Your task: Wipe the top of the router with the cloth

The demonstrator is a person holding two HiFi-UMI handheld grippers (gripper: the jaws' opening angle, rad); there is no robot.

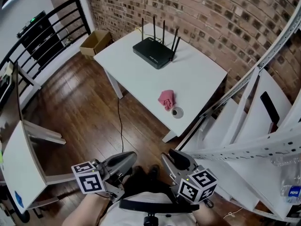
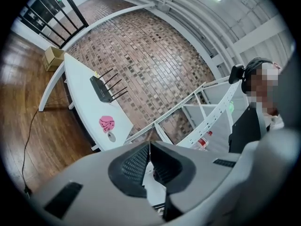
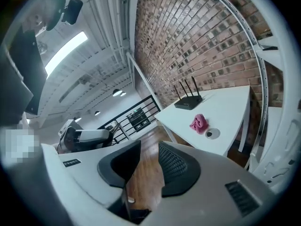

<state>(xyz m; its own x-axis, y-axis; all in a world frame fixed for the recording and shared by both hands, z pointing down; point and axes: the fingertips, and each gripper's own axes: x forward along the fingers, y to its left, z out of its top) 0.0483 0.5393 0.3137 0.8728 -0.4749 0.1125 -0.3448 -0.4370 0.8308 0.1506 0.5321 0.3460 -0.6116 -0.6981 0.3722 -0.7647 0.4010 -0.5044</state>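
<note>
In the head view the black four-antenna router [image 1: 153, 52] stands too small for any light or print on its top to be told. Neither gripper view shows it, the crumpled pink cloth [image 1: 166, 99] or the round metal-rimmed hole [image 1: 177, 112] just beside that cloth in the white worktop [image 1: 136, 76] any more clearly. The brown cardboard box [image 1: 95, 42] on the wooden floor [image 1: 80, 102] is partly covered by the worktop's far-left corner, the worktop hides most of its own legs, and the clear plastic bottle with a blue label [image 1: 291, 189] is cut off by the right edge.
</note>
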